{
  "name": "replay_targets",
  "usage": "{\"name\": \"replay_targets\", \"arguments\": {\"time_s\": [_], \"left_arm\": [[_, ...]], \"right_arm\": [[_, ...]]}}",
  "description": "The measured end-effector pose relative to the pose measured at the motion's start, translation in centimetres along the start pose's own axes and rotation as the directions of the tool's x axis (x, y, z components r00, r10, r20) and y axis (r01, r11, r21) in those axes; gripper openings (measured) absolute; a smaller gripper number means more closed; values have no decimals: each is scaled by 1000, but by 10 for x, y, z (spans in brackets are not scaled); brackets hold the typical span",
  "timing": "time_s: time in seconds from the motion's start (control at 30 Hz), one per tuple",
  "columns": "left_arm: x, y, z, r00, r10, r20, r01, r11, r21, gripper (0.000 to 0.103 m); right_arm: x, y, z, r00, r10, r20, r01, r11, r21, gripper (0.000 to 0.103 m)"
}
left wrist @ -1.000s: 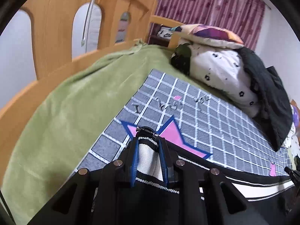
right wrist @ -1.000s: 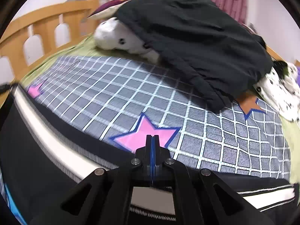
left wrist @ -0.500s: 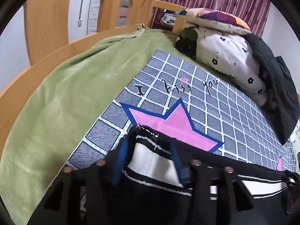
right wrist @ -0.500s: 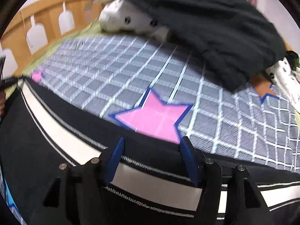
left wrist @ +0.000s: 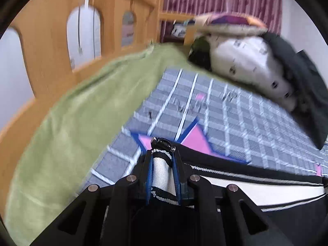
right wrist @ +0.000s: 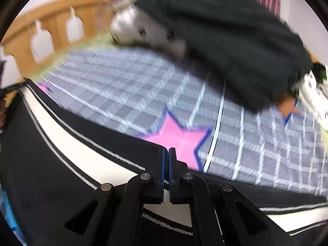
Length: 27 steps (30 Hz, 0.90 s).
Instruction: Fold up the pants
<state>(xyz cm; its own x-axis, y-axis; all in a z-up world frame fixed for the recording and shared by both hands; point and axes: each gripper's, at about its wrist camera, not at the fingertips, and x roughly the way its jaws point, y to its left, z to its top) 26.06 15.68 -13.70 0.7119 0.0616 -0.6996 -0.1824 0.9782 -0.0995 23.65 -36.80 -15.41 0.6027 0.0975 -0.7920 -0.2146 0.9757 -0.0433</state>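
Pants (left wrist: 256, 190), black with a white side stripe, lie stretched across the near edge of the grid blanket (left wrist: 235, 119). My left gripper (left wrist: 162, 155) has just closed, pinching a bunched stripe end. My right gripper (right wrist: 168, 153) has just closed too, pinching the pants' far edge (right wrist: 114, 141). Green sheet (left wrist: 86, 110) left; black garment (right wrist: 225, 41) far.
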Motion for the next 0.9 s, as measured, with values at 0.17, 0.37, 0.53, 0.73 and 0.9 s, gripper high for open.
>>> {"name": "replay_targets", "arguments": {"time_s": [0.17, 0.37, 0.53, 0.73, 0.9], "left_arm": [[2, 0, -2, 999, 18, -33, -19, 1000, -20, 31], [-23, -10, -6, 998, 35, -45, -36, 999, -3, 62], [-24, -35, -16, 997, -22, -69, 27, 996, 81, 73], [1, -46, -29, 992, 33, -125, -16, 991, 132, 73], [-10, -44, -30, 993, 44, -111, -32, 993, 114, 73]], "right_arm": [[3, 1, 2, 999, -37, 17, 37, 999, 39, 13], [-56, -43, -4, 990, -110, 86, 101, 989, 106, 41], [-48, -87, -36, 976, -219, -1, 215, 959, 187, 42], [-21, -111, -48, 972, -230, -37, 232, 942, 241, 37], [-25, -111, -48, 971, -235, -39, 237, 942, 239, 38]]}}
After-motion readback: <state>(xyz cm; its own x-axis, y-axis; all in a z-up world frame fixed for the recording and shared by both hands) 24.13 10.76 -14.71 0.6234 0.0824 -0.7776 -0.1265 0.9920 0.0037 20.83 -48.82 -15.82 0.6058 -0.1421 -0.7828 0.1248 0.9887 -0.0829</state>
